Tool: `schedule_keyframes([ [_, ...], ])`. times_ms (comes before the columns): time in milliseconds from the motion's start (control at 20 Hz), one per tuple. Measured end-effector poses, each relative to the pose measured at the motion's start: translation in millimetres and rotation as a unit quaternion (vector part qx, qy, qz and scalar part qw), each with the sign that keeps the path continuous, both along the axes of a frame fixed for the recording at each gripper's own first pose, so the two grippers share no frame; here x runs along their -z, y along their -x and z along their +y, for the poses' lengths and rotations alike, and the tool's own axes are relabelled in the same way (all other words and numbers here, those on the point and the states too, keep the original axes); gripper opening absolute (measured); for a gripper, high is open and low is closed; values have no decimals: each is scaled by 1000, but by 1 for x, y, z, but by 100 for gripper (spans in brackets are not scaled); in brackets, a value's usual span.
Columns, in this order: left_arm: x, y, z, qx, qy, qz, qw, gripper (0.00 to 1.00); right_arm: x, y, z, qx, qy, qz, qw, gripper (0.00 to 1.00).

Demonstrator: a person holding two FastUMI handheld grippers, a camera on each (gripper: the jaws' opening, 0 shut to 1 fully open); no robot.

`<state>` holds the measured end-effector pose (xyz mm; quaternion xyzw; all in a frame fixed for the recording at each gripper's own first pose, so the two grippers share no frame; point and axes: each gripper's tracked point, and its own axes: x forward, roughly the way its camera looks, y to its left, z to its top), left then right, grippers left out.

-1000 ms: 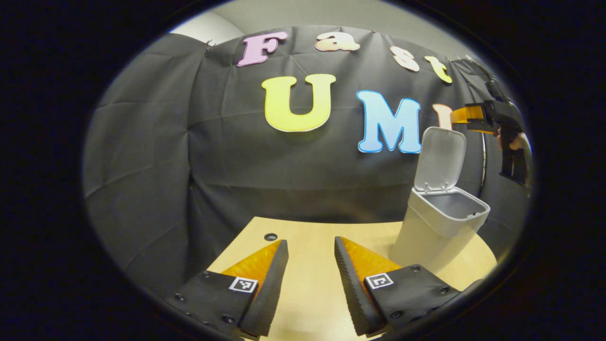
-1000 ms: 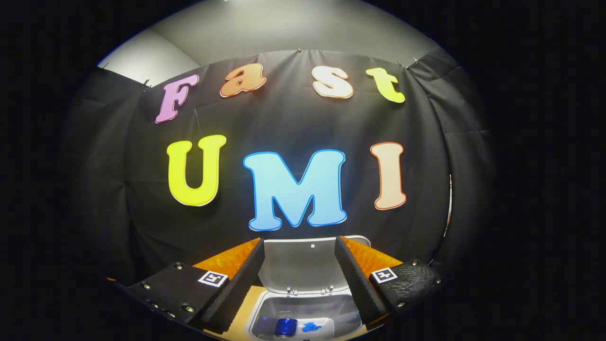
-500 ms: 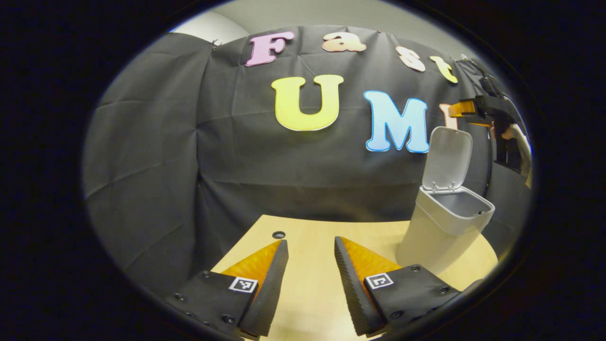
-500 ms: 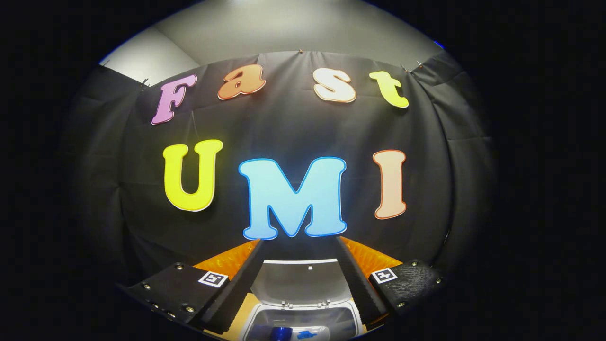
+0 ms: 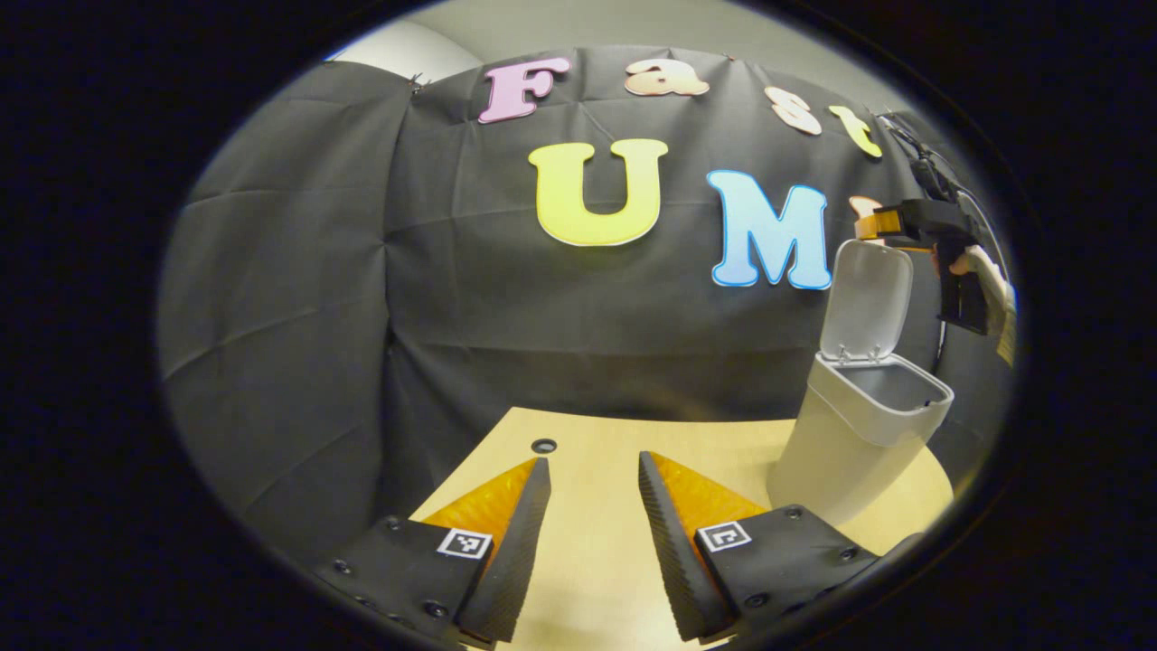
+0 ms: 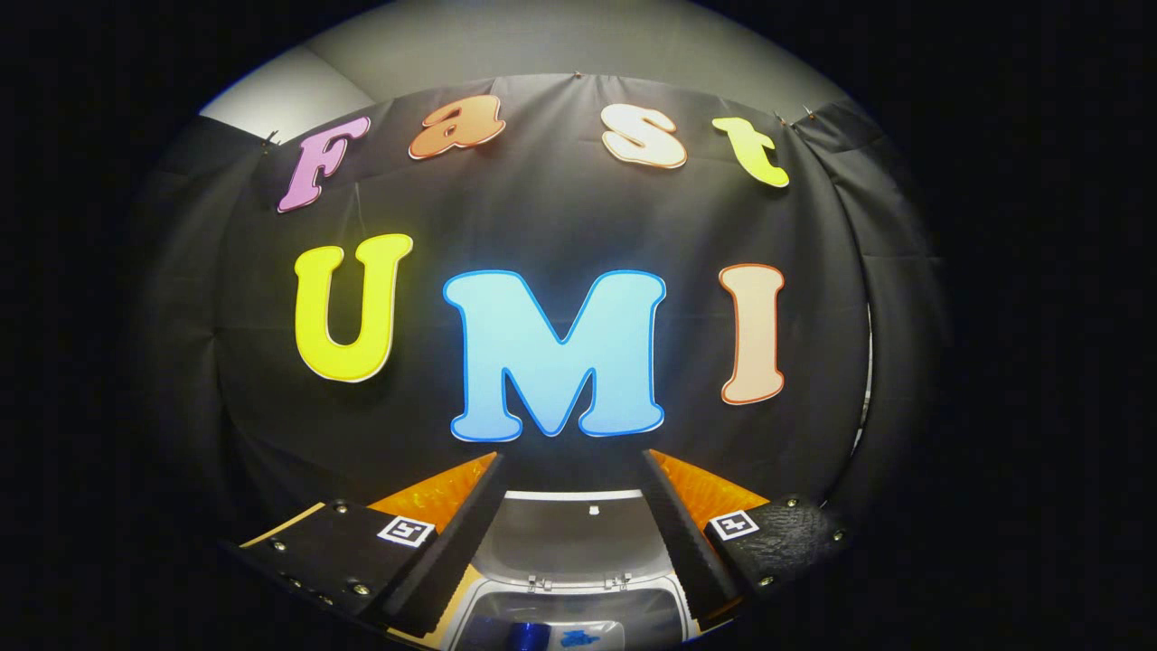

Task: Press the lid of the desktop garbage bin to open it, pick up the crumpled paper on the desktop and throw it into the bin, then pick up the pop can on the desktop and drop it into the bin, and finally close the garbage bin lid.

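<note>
Table [image 5: 597, 533]: We are seeing a pale wooden top with a small round hole [image 5: 544, 446] near its far edge. No paper and no can are lying on the part we are viewing.

Garbage bin [image 5: 845, 452]: We are finding it upright on the table's right side in the left gripper view, its mouth uncovered.

Lid [image 5: 868, 298]: We are reading it as raised to nearly vertical on its rear hinge. In the right gripper view its inner face [image 6: 578, 542] is showing between that gripper's fingers.

Left gripper [image 5: 592, 515]: We are holding it low over the table, well apart from the bin, fingers spread and gripping nothing.

Right gripper [image 6: 569, 524]: We are holding it above the bin, facing the raised lid, fingers apart and empty. In the left gripper view it [image 5: 881, 226] is showing near the lid's top edge, with the hand [image 5: 981, 271] behind it.

Pop can [image 6: 524, 636]: We are seeing a blue object inside the bin at the bottom of the right gripper view; it is probably the can, though the view there is cropped and dim.

Step in hand: We are judging both drops complete and the lid closing as beginning.

Next move: We are expecting to bring the right gripper behind or over the lid's top edge and push it forward and down until it seats on the rim.
</note>
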<state>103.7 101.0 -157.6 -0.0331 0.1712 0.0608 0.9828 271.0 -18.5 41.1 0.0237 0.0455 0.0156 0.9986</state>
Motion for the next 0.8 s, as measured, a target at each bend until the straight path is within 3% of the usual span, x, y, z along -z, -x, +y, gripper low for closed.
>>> schedule_keyframes([
  [50, 0, 0, 0, 0, 1, 0, 1000, 81, 2, 1, 1, -1, -4, 1, 1000, 95],
  [100, 1, -1, -1, 0, 3, 0, 1000, 81, 0, 2, 0, 0, -6, -3, 1000, 100],
  [150, 2, -2, -3, 1, 5, 0, 1000, 81, 0, 5, 0, 0, -6, -5, 1000, 95],
  [200, 3, -3, -4, 2, 6, 1, 1000, 68, 1, 6, 1, -1, -3, -9, 1000, 95],
  [250, 4, -3, -6, 4, 8, 1, 1000, 81, 2, 9, 1, -2, 0, -12, 1000, 95],
  [300, 6, -3, -9, 6, 8, 2, 1000, 81, 3, 13, 1, -2, 0, -14, 1000, 95],
  [350, 6, -3, -10, 8, 9, 3, 1000, 79, 3, 17, 1, -1, -2, -14, 1000, 95],
  [400, 6, -4, -12, 10, 10, 3, 1000, 67, 4, 20, 1, -1, -3, -15, 1000, 95],
  [450, 6, -5, -14, 12, 11, 2, 1000, 66, 5, 25, 2, -1, -2, -15, 1000, 95],
  [650, 4, -4, -22, 20, 13, 0, 1000, 66, 10, 43, 2, -2, -2, -16, 1000, 95],
  [700, 4, -3, -24, 22, 13, -1, 1000, 66, 12, 48, 2, -2, -4, -17, 1000, 100],
  [750, 4, -2, -26, 24, 14, -2, 1000, 66, 13, 52, 2, -3, -3, -18, 1000, 95],
  [800, 5, -1, -28, 25, 14, -2, 1000, 76, 15, 57, 2, -4, -2, -19, 1000, 100],
])
